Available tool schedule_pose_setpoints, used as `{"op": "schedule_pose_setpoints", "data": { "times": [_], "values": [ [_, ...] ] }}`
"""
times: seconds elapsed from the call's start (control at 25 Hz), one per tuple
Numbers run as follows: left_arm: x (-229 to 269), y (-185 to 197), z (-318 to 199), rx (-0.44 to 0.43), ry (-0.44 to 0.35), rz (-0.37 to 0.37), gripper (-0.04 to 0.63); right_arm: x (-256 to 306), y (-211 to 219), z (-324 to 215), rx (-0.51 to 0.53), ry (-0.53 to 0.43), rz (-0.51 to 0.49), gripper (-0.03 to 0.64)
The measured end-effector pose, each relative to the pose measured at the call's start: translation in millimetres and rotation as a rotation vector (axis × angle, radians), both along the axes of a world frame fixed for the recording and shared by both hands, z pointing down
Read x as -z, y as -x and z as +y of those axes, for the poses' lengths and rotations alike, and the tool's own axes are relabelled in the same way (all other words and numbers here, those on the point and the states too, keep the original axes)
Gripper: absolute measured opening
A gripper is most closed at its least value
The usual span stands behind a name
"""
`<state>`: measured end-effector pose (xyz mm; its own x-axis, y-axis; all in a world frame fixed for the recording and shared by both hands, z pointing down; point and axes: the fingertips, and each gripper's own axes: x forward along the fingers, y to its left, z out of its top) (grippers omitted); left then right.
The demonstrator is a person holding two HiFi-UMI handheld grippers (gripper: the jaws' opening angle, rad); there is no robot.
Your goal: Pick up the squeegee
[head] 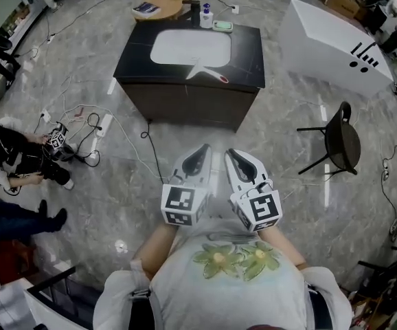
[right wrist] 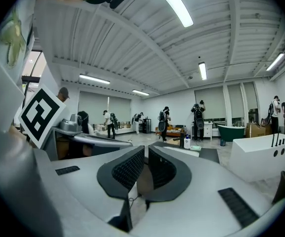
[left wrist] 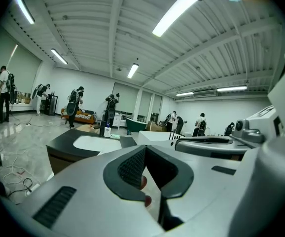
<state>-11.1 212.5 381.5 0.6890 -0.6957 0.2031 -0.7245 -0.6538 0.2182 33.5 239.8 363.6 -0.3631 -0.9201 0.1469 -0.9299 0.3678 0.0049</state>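
- The squeegee [head: 207, 73] lay on the dark bench [head: 246, 53] at the basin's [head: 185, 47] front rim, with its red-tipped handle angled to my right.
- I saw it well ahead, about equally near both grippers.
- The fingers of the left gripper [head: 203, 149] and the right gripper [head: 231, 152] were together and empty.
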Motion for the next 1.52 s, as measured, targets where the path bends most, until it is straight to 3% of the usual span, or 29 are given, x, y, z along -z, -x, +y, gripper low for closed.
{"op": "schedule_pose_setpoints", "data": {
  "times": [0.52,1.28,1.52],
  "values": [
    [-1,8,-153,-0.015,0.007,-0.012,0.011,-15,10,-153,0.010,0.072,-0.007,0.028],
    [-43,-5,-248,-0.011,0.122,-0.036,0.011,-66,-2,-265,0.087,0.215,0.092,0.031],
    [-56,-19,-276,-0.021,0.146,-0.076,0.011,-86,-15,-299,0.139,0.282,0.147,0.094]
  ]
}}
